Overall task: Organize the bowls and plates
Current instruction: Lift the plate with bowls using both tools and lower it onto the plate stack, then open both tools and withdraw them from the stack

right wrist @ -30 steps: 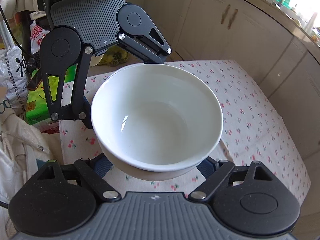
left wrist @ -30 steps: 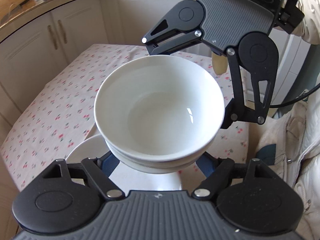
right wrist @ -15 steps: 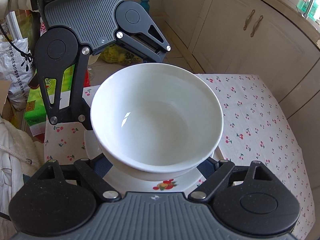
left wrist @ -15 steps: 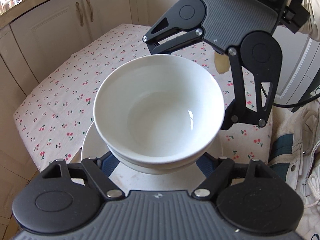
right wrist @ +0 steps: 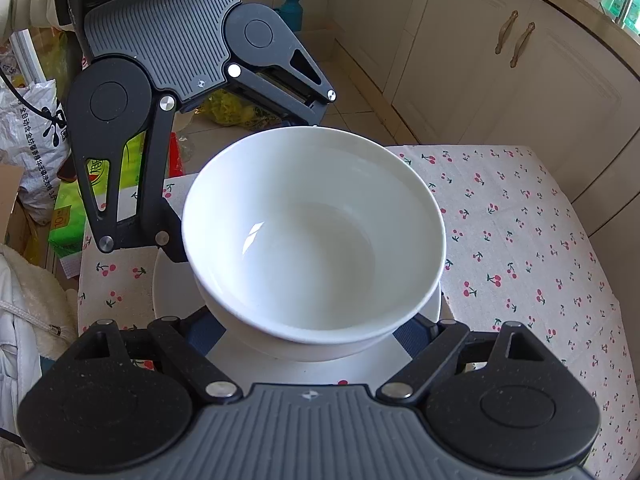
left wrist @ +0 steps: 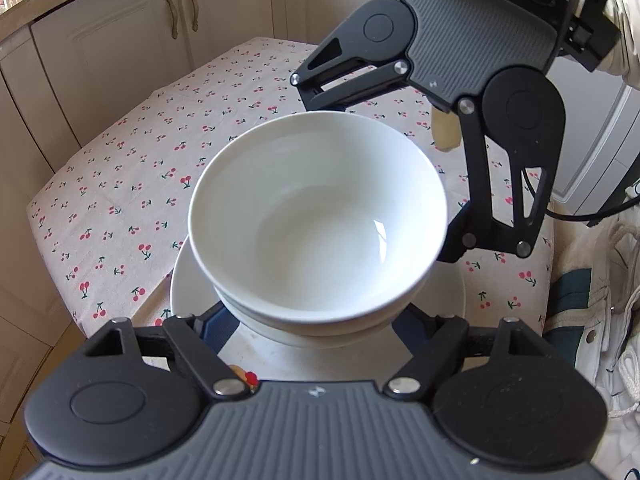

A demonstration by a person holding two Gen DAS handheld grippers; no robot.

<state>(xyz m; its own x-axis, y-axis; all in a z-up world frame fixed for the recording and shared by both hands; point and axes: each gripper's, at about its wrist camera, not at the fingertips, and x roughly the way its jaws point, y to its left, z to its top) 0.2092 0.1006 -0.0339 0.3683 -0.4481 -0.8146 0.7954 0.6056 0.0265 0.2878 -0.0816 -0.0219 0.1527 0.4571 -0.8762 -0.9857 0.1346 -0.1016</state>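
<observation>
The cream cabinets (left wrist: pixel 120 40) run behind everything, their paired handles plain in both wrist views. In front of them stands my bench (left wrist: pixel 132 168), covered in a pale cloth printed with red cherries. On the floor past its end, the right wrist view shows a printed sack (right wrist: pixel 28 132) and a green carton (right wrist: pixel 72 208).

Near the bench edge lies a white plate (left wrist: pixel 188 280), and directly over it sit two white bowls, nested one inside the other: the upper bowl (left wrist: pixel 316 220) wide and empty, the lower bowl (left wrist: pixel 320 328) showing only as a band beneath it. I cannot tell whether the stack touches the plate.

My left tongs (left wrist: pixel 316 320) are spread wide and clamped on the lower bowl from the near side in their own view, blue pads against its wall. My right tongs (right wrist: pixel 312 336) grip the same stack from the opposite side, equally wide. A small red mark shows on the plate beside my left tongs.
</observation>
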